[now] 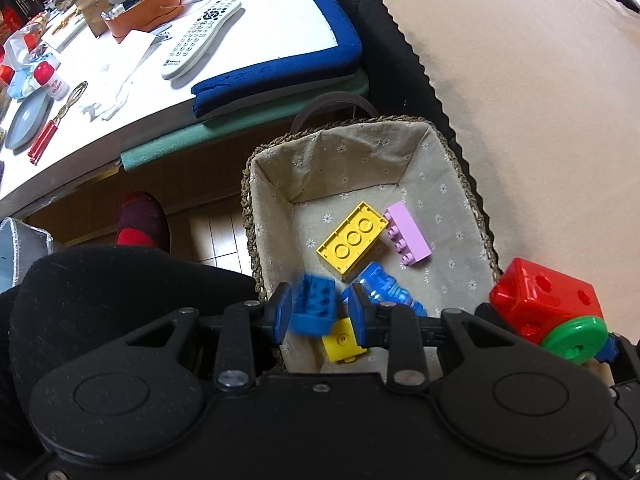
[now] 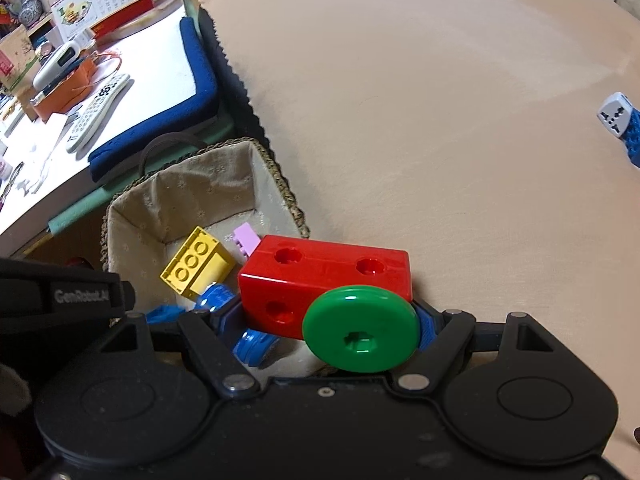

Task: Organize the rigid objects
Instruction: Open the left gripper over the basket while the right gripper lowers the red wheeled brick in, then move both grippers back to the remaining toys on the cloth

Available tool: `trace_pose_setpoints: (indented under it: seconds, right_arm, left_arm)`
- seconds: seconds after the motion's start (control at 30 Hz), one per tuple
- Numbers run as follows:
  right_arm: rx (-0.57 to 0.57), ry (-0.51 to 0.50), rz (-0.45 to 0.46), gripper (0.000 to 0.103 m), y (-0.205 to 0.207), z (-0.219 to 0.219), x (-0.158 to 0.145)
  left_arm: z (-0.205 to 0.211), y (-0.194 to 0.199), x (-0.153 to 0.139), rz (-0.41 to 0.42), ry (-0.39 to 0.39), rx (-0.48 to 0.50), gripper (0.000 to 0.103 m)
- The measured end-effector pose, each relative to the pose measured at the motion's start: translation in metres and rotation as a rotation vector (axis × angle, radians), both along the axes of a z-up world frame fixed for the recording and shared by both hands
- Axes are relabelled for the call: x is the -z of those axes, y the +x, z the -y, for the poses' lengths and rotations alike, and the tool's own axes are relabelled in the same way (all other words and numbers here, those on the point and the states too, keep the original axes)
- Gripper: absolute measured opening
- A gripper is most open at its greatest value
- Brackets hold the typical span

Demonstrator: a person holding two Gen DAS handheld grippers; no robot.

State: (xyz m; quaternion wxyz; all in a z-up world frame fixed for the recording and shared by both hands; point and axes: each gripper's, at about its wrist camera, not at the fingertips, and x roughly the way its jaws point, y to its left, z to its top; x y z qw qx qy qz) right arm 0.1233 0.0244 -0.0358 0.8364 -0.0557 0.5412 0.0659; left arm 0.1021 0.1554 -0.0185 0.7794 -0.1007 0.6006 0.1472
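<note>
A woven basket (image 1: 249, 184) (image 2: 294, 204) with a flowered cloth lining stands on the beige cloth. In it lie a big yellow brick (image 1: 352, 237) (image 2: 196, 266), a pink brick (image 1: 408, 236) (image 2: 246, 240), a clear blue ribbed piece (image 1: 386, 286) (image 2: 214, 296) and a small yellow brick (image 1: 342, 340). Above the basket's near end, my left gripper (image 1: 320, 312) is shut on a blurred blue brick (image 1: 314, 306). My right gripper (image 2: 324, 322) is shut on a red block (image 2: 320, 276) (image 1: 540, 294) bearing a green wheel (image 2: 360, 328) (image 1: 576, 336), held over the basket's right rim.
Left of the basket stands a white table with a remote control (image 1: 202, 38) (image 2: 96, 110), a plate (image 1: 28, 122) and clutter, edged by a blue pad (image 1: 280, 72). A red slipper (image 1: 140, 220) is on the floor below. A white-and-blue cube (image 2: 618, 120) lies far right on the beige cloth (image 2: 440, 120).
</note>
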Motion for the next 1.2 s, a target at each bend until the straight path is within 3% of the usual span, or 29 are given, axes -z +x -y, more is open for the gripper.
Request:
trace_pose_setpoints:
  seconds: [0.37,1.2]
  right_arm:
    - [-0.005,-0.029,0.053,0.081,-0.0052,0.0052,-0.0078]
    - [-0.025,-0.063,0.039,0.081,-0.0097,0.0048,-0.0007]
  left_arm:
    - [0.0025,-0.0003,-0.0010,-0.002,0.020,0.012,0.046]
    - [0.0042,0.0000,0.0033,-0.021,-0.014,0.016,0.049]
